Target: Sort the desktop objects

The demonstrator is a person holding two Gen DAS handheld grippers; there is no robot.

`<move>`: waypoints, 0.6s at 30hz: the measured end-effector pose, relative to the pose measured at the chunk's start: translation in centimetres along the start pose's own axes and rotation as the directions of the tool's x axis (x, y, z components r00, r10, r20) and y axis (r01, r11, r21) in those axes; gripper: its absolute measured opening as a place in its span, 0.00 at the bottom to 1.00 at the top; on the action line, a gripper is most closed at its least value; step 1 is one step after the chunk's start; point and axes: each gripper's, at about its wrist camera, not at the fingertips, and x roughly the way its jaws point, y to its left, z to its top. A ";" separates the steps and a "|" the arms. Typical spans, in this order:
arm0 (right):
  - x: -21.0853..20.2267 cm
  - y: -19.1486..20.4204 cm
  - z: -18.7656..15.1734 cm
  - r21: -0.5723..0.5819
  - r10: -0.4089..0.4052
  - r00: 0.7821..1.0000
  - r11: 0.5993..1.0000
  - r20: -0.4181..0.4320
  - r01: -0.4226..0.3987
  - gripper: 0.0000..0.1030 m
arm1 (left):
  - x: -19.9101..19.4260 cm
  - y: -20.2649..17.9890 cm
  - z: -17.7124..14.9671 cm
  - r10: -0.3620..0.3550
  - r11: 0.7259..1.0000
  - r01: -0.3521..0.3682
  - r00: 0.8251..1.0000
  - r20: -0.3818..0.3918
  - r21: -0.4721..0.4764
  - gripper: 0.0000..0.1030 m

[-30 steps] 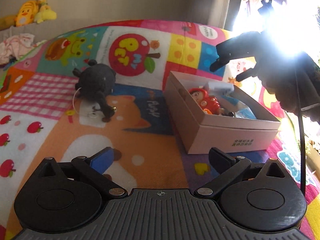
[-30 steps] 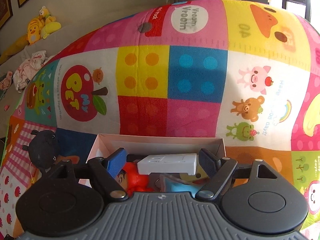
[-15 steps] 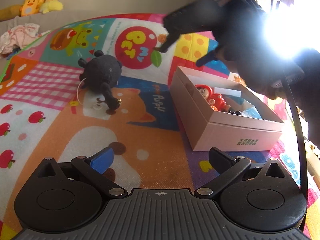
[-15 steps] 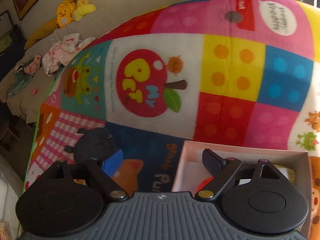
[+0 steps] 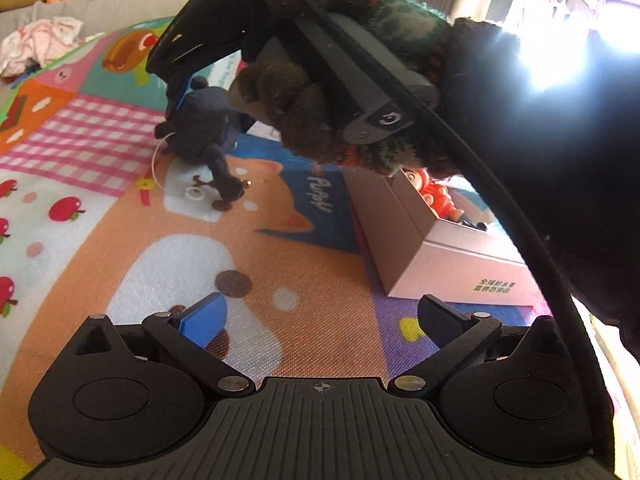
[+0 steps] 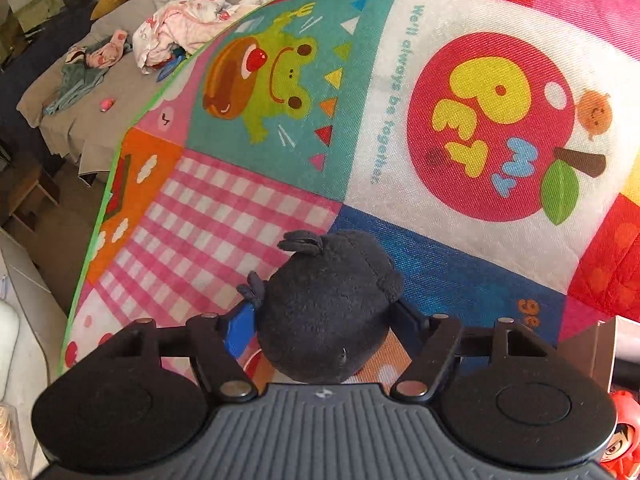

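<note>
The right claw (image 6: 324, 320) sits low in the right wrist view with the black plush (image 6: 328, 312) between its fingers. The blue pad (image 6: 239, 330) lies against the plush's left flank and the dark finger (image 6: 408, 320) against its right. The jaws have just been closing, and they now appear to be grasping the plush, which rests on the mat (image 6: 420, 60) where the pink check patch meets the blue patch.

In the left wrist view the same plush (image 5: 202, 124) lies at upper left of centre. A thin leg reaches down toward a small white ring (image 5: 195, 192) on the mat. A gloved hand (image 5: 320, 92) holds the right claw's handle above it and fills the upper middle of the frame.

The left claw (image 5: 320, 316) is released. Its fingers stand wide apart at the bottom of its view, with only mat between them.

The pink box (image 5: 452, 268) stands open on the mat at the right of the left view. A red figure (image 5: 434, 196) lies inside it, and the same figure (image 6: 622, 440) shows at the lower right corner of the right view.

Crumpled clothes (image 6: 184, 24) lie off the mat at upper left.
</note>
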 end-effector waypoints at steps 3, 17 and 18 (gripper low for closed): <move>-5.0 -2.0 -1.3 0.024 0.053 0.996 0.998 0.065 -0.055 0.67 | -0.1 0.0 0.0 -0.007 1.000 0.007 1.000 0.001 0.001 1.00; -23.3 -12.0 -24.1 0.096 0.134 0.982 0.984 0.132 -0.147 0.68 | 0.0 0.7 0.6 -0.014 0.998 0.015 1.000 0.014 -0.066 1.00; -22.7 -12.5 -25.3 0.116 0.122 0.985 0.984 0.120 -0.136 0.68 | 0.0 0.7 0.8 -0.016 0.997 0.018 1.000 0.015 -0.078 1.00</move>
